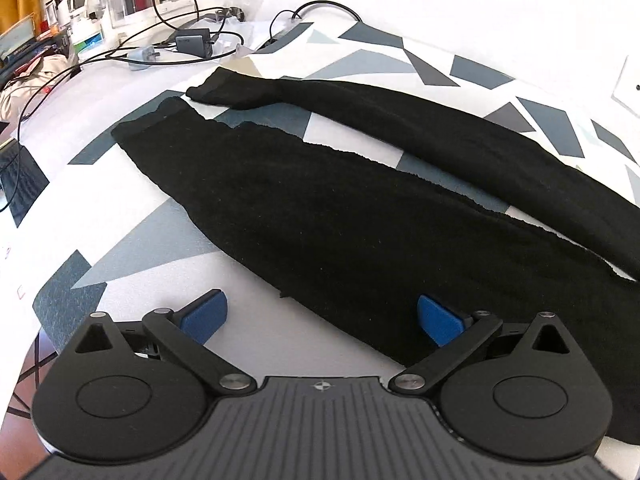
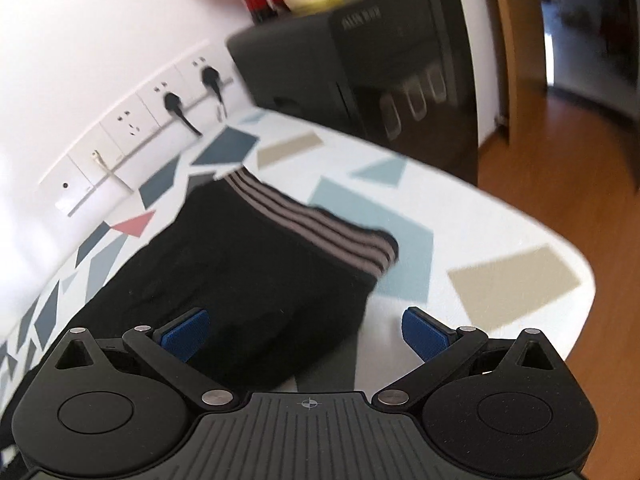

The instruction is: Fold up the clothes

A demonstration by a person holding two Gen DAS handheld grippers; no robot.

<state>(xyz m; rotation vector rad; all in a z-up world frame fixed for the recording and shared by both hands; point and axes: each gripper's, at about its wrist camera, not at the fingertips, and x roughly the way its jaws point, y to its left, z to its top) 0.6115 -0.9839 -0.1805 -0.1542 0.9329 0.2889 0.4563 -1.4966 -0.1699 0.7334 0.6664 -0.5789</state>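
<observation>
The left claw (image 1: 322,318) stands wide and empty, the black trousers (image 1: 320,216) spread on the patterned table (image 1: 168,224) just ahead, their near edge between its fingers. The right claw (image 2: 306,334) is wide too, holding nothing. A shallow pinch could slip off the thin cloth. Only the right view shows the striped waistband (image 2: 316,228); only the left shows both legs.

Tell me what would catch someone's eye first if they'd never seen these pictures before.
Probably the black trousers spread flat over the table with its grey and blue geometric cloth, both legs stretching away in the left wrist view. In the right wrist view, the striped waistband stands out at the trousers' far end. Low in each view sit blue-padded jaws: the left gripper and right gripper both wide open, holding nothing.
</observation>
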